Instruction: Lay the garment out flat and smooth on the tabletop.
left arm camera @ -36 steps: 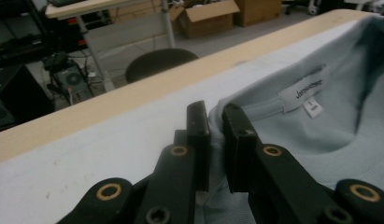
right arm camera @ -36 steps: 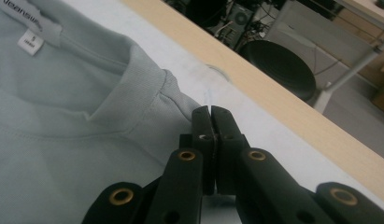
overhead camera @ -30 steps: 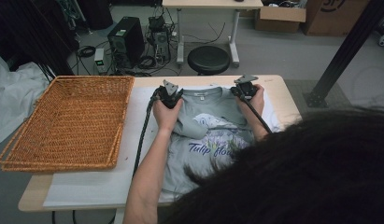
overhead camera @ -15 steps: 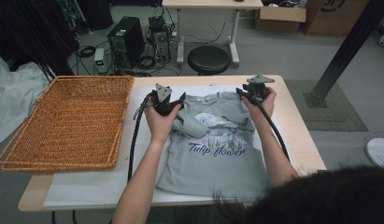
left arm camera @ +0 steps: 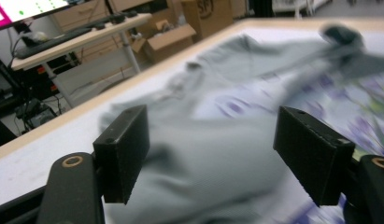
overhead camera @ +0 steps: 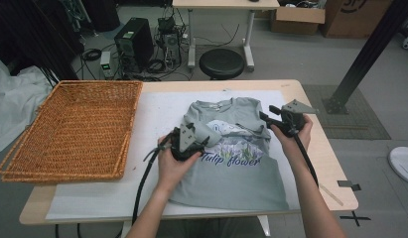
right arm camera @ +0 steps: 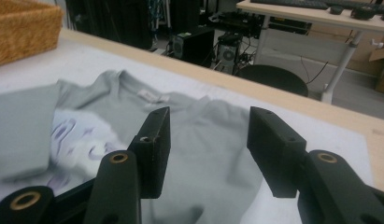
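Grey "Tulip flower" T-shirt (overhead camera: 241,168) lying on the worktop (overhead camera: 320,148).

Both sleeves lie folded in over the print. The left gripper (overhead camera: 204,141) sits released over the shirt's left sleeve; the right gripper (overhead camera: 266,114), its jaws just opened with nothing between them, hangs by the shirt's right shoulder. A wicker basket (overhead camera: 67,129) stands left of the shirt.

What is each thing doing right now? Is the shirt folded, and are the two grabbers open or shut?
T-shirt: flat on the table, print up, both sleeves folded inward.
Left gripper: open, jaws just opened, nothing pinched, shirt below.
Right gripper: open, jaws just opening, nothing between them, above the shirt's shoulder.
Wicker basket: upright, empty, left of the shirt.
Stool: standing behind the table.
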A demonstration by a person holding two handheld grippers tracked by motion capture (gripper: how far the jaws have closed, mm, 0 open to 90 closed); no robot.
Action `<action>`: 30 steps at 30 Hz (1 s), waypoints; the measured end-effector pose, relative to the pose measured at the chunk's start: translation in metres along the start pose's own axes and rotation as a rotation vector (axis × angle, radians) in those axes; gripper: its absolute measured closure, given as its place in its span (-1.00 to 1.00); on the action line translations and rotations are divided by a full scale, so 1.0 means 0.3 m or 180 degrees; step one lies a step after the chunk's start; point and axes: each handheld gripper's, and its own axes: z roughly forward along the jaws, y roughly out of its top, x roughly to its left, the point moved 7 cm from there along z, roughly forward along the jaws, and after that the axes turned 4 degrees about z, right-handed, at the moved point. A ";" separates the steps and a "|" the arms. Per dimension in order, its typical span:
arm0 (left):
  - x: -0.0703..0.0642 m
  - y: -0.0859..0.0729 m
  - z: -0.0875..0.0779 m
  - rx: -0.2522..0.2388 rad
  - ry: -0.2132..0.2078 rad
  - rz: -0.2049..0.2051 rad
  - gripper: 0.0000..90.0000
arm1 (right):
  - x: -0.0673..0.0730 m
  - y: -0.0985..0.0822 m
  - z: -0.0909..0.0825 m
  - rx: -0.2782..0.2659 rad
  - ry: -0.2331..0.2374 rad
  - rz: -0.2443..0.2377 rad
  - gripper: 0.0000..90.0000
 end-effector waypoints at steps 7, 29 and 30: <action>-0.101 -0.001 0.065 0.0224 0.0221 0.0386 -0.40 | 0.024 -0.095 -0.016 0.0099 0.0012 0.0059 0.11; 0.257 -0.007 -0.058 0.0452 0.1103 -0.0831 0.92 | 0.050 -0.126 0.029 0.0375 0.0216 0.0026 0.31; 0.283 -0.015 -0.070 0.0474 0.1177 -0.0870 0.92 | 0.053 -0.123 0.041 0.0417 0.0199 0.0006 0.30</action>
